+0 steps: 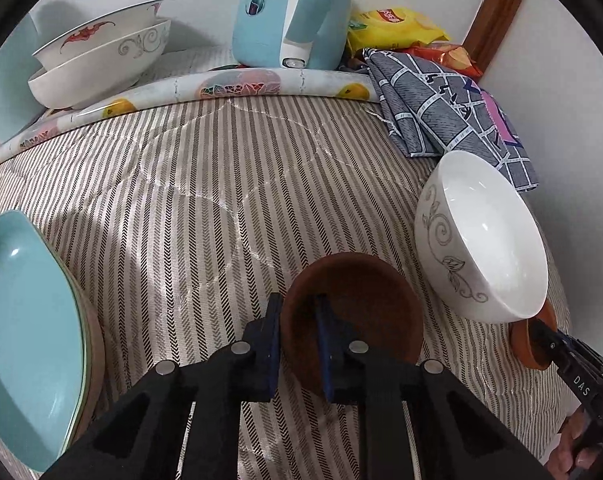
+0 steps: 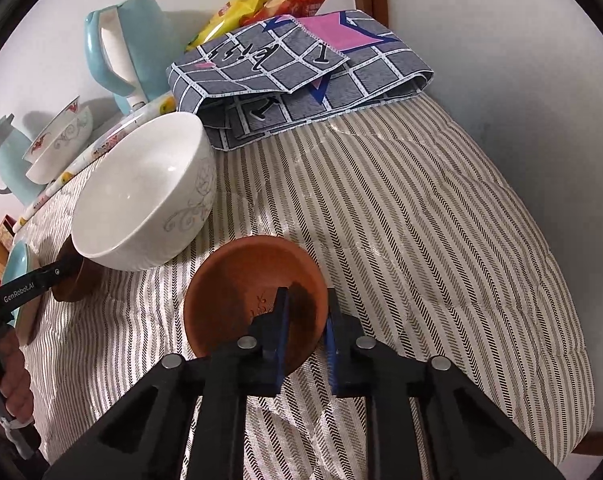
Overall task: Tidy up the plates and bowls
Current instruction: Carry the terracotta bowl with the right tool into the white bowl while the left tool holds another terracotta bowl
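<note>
- A table under a striped herringbone cloth (image 1: pixel 189 208) stands against a white wall, with a brown wooden frame (image 1: pixel 497 4) in the corner.
- Writing: the pale blue kettle (image 1: pixel 289 12) at 12 o'clock in the left wrist view carries Chinese characters on its side; the yellow snack bag (image 1: pixel 393 26) beside it has a red logo too small to read.
- The folded grey checked cloth (image 2: pixel 301 76) shows black script, unreadable, and a pink and blue patch.
- In the right wrist view the left gripper's arm reads "GenRobot.AI"; in the left wrist view the right gripper's arm reads "DAS".
- The left gripper (image 1: pixel 299 330) pinches the rim of a dark brown bowl (image 1: pixel 365 304): one finger outside at 9 o'clock of the bowl, the other inside it.
- The right gripper (image 2: pixel 307 326) pinches the rim of an orange-brown bowl (image 2: pixel 241 292) at the bowl's 4 o'clock, one finger inside and one outside.
- A white bowl with grey scrollwork (image 1: pixel 485 236) lies tilted between the two brown bowls, its mouth facing the left camera.
- Two stacked white bowls (image 1: pixel 101 60), the upper with a red motif, sit at 10 o'clock on a fruit-print mat (image 1: pixel 237 86).
- Teal plates (image 1: pixel 29 320) are stacked at 8 o'clock.
</note>
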Demonstrator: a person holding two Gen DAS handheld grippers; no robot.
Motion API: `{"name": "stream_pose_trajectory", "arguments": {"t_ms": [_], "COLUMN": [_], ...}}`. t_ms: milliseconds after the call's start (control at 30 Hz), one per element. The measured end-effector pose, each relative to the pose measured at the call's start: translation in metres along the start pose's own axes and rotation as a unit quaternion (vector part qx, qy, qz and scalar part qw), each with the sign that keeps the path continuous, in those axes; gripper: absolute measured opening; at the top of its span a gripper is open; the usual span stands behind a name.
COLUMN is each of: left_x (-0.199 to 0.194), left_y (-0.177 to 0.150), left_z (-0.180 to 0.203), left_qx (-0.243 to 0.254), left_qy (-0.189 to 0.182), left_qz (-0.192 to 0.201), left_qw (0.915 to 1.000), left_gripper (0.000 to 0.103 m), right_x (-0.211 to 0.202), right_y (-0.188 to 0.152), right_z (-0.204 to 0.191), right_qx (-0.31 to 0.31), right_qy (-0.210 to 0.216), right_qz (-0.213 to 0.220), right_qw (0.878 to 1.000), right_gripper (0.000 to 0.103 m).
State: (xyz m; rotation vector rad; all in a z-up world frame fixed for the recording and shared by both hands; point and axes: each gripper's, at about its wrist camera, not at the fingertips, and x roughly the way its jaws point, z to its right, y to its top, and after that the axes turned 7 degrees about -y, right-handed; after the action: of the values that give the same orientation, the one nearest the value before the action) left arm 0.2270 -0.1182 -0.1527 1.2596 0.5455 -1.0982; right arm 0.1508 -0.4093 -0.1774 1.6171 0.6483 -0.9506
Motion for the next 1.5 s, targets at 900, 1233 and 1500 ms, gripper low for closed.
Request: {"name": "stream_pose_trajectory", "arguments": {"t_ms": [900,1233,1500], "left_x": [-0.057,-0.093,-0.098], "left_y": [-0.003,0.012,0.027], "left_z": [0.011,0.010,-0.013], "left_qx": [0.026,0.023,0.007], "left_qy": [0.004,0.013,0.028], "left_qz": [0.050,0.085,0.095], "left_qw": [0.9984,0.9961,0.9951], "left_gripper": [0.009,0.009,0.009], "right_x": [-0.060,-0.098,-0.082], "right_y": [0.001,0.030,0.052], "right_z": [-0.011,-0.024,-0.055], "right_qx": [-0.006,-0.016,-0.039], "right_qy": [-0.004,0.006,0.013], "right_qz": [0.076,0.118,0.108], "right_qw": [0.997,0.993,0.993], "right_gripper": [0.008,0.008,0.008]}}
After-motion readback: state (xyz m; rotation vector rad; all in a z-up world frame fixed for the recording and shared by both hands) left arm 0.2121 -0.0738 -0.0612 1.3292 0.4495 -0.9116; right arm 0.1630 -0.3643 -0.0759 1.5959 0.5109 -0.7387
